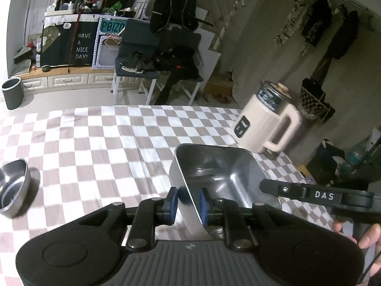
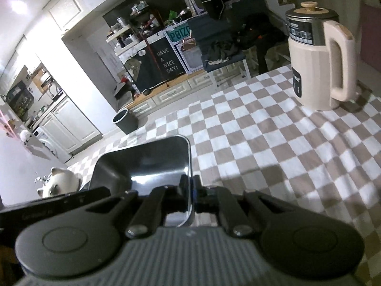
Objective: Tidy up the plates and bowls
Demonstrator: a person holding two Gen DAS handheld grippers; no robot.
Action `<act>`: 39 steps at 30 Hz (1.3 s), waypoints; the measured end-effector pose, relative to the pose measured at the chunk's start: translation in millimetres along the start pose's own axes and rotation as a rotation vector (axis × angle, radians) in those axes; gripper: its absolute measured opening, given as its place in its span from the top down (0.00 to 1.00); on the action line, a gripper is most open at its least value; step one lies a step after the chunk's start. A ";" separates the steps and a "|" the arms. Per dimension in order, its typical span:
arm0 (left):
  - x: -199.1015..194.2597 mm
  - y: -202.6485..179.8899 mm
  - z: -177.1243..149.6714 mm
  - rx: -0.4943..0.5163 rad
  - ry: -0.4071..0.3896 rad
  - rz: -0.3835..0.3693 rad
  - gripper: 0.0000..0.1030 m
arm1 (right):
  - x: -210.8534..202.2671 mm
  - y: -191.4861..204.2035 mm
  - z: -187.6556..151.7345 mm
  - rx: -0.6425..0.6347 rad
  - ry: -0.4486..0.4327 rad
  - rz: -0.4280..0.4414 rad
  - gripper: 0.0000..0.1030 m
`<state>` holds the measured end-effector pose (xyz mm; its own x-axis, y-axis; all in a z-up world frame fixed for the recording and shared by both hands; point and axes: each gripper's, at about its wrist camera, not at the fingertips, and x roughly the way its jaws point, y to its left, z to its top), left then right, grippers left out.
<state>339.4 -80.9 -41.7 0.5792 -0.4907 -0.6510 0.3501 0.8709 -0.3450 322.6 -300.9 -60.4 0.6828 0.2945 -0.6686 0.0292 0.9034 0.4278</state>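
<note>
A rectangular steel tray (image 1: pixel 221 174) hangs tilted between both grippers over the checked tablecloth (image 1: pixel 107 143). My left gripper (image 1: pixel 188 203) straddles the tray's near left wall. Its right blue pad lies against the inside and its left pad stands a little off the outside, so it is open. In the right wrist view the same tray (image 2: pixel 142 164) shows its dark inside. My right gripper (image 2: pixel 190 190) is shut on its right rim. A round steel bowl (image 1: pixel 14 186) sits on the cloth at the far left.
A cream electric kettle (image 2: pixel 319 64) stands at the table's far right corner. A pale cat-shaped ceramic piece (image 2: pixel 59 183) shows beyond the tray's left side. Off the table are a dark bin (image 1: pixel 13 93), a chair piled with clothes (image 1: pixel 157 66) and low cabinets (image 1: pixel 69 78).
</note>
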 end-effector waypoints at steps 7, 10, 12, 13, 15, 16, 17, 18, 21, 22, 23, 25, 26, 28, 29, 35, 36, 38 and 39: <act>-21.2 -19.1 -31.2 -0.029 -0.008 -0.024 0.78 | -25.1 -1.0 -17.9 -0.030 -0.006 -0.004 0.96; -26.5 -26.3 -44.8 -0.047 -0.012 -0.032 0.77 | -30.1 -2.0 -20.6 -0.038 -0.006 -0.006 0.96; -26.7 -31.3 -53.1 -0.048 -0.002 -0.029 0.77 | -31.5 -5.1 -21.5 -0.034 -0.007 0.002 0.95; -26.0 -32.5 -55.9 -0.046 0.002 -0.029 0.77 | -31.9 -6.7 -22.2 -0.031 -0.005 0.004 0.95; -25.8 -35.9 -64.1 -0.047 0.008 -0.028 0.77 | -33.0 -8.4 -23.9 -0.042 0.000 -0.002 0.95; -25.2 -36.1 -67.6 -0.050 0.010 -0.029 0.77 | -34.4 -7.9 -25.6 -0.052 0.001 -0.006 0.95; -25.2 -36.4 -71.5 -0.055 0.013 -0.032 0.77 | -35.4 -7.2 -27.2 -0.067 0.003 -0.011 0.95; -24.6 -36.3 -75.9 -0.065 0.017 -0.035 0.77 | -36.3 -6.5 -28.5 -0.081 0.004 -0.013 0.95; -22.2 -34.9 -87.2 -0.100 0.031 -0.045 0.77 | -38.7 -8.3 -30.5 -0.107 0.008 -0.001 0.95; -20.2 -34.8 -89.2 -0.108 0.036 -0.047 0.77 | -39.6 -10.0 -30.2 -0.110 0.009 0.004 0.95; -18.1 -35.0 -91.5 -0.112 0.043 -0.047 0.77 | -39.8 -11.7 -30.7 -0.112 0.011 0.007 0.95; -14.2 -36.0 -94.3 -0.111 0.052 -0.042 0.77 | -37.8 -12.7 -30.4 -0.122 0.016 0.008 0.95; -12.2 -36.2 -95.4 -0.110 0.056 -0.040 0.77 | -37.8 -12.9 -31.3 -0.124 0.019 0.004 0.95; -8.1 -36.8 -98.1 -0.113 0.064 -0.043 0.75 | -37.2 -14.1 -34.3 -0.132 0.028 -0.009 0.95; -5.7 -37.1 -99.9 -0.112 0.071 -0.045 0.74 | -36.8 -14.6 -35.1 -0.135 0.034 -0.015 0.95; 9.4 -44.5 -110.9 -0.085 0.130 -0.046 0.73 | -31.6 -18.5 -38.6 -0.132 0.061 -0.046 0.94; 12.0 -45.5 -112.5 -0.082 0.141 -0.047 0.72 | -30.9 -18.8 -39.1 -0.130 0.065 -0.052 0.94; 16.3 -46.8 -115.7 -0.081 0.159 -0.049 0.71 | -29.5 -19.7 -40.1 -0.128 0.073 -0.060 0.94; 17.8 -47.7 -117.6 -0.081 0.168 -0.049 0.70 | -28.7 -20.0 -40.5 -0.128 0.078 -0.063 0.94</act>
<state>246.5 -127.9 -116.3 0.4297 -0.5270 -0.7332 0.3107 0.8487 -0.4279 272.9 -314.8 -74.4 0.6234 0.2550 -0.7392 -0.0263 0.9516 0.3061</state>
